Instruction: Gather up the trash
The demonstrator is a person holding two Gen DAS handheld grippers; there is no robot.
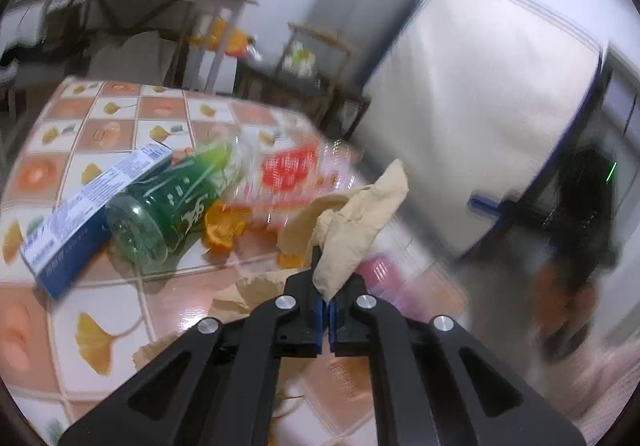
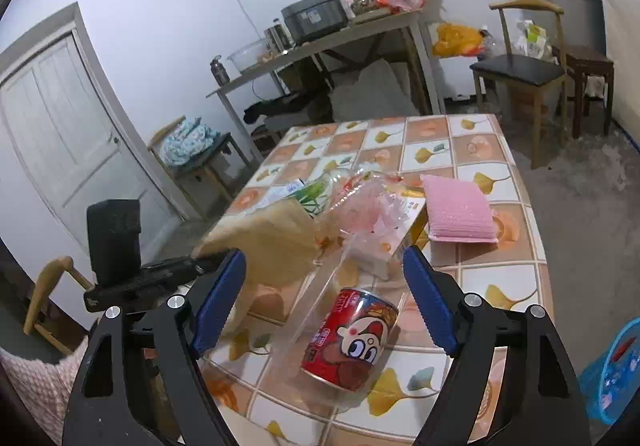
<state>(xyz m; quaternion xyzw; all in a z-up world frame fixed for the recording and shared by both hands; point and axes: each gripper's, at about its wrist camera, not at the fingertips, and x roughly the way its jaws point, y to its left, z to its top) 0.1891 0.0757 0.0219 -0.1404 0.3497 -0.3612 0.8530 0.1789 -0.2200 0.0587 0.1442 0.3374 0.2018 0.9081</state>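
My left gripper (image 1: pixel 326 288) is shut on a crumpled beige paper (image 1: pixel 352 221), held above the tiled table (image 1: pixel 80 117). The same paper (image 2: pixel 272 242) shows at the left of the right wrist view. My right gripper (image 2: pixel 324 256) stands open over a red cartoon can (image 2: pixel 352 338) that lies on its side under clear plastic. Its blue pads (image 2: pixel 430 302) are apart from the can. A green bottle (image 1: pixel 172 205), a blue-white carton (image 1: pixel 92 213), orange scraps (image 1: pixel 224 226) and a clear red-printed wrapper (image 1: pixel 296 173) also lie on the table.
A pink sponge cloth (image 2: pixel 456 209), a crinkled clear bag (image 2: pixel 372 213) and a yellow-white box (image 2: pixel 404 230) lie mid-table. A blue basket (image 2: pixel 616 370) sits low at the right. A chair (image 2: pixel 520 69) and a cluttered side table (image 2: pixel 320 41) stand behind.
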